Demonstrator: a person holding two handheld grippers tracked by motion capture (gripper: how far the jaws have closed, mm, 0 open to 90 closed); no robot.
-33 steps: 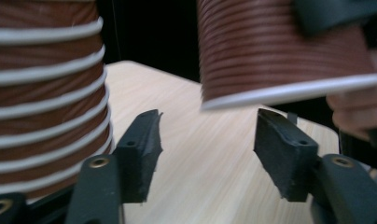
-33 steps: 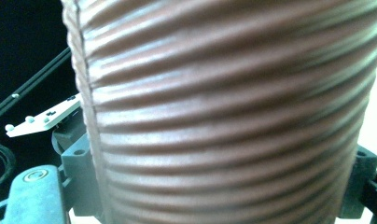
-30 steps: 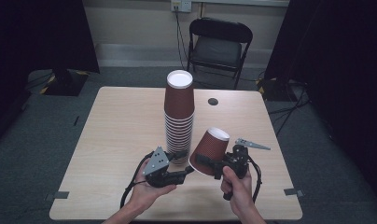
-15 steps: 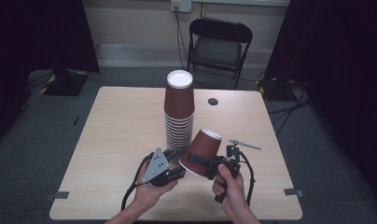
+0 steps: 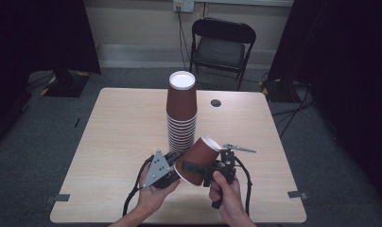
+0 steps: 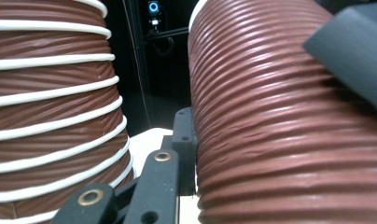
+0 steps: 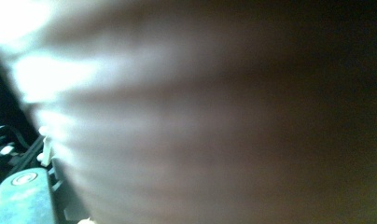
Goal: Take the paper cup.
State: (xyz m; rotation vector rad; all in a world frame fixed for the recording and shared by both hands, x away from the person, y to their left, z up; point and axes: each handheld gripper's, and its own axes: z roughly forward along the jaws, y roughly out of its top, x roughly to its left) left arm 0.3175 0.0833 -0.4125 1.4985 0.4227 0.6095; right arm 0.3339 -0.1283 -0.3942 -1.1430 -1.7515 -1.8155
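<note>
Tabletop (image 5: 113,142): light wood grain, rectangular, standing on grey carpet. On it, near centre, an upright stack of inverted brown ribbed paper cups (image 5: 181,113). A small dark round object (image 5: 215,102) lies toward the far edge.

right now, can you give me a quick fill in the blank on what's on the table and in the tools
1. The loose cup is held tilted in the ____ tool.
2. The stack of cups stands upside down on the ____.
3. Beyond the table's far edge stands a black folding ____.
4. The left tool sits beside the loose cup, near the ____ of the stack.

Missing words: right; table; chair; bottom
</note>
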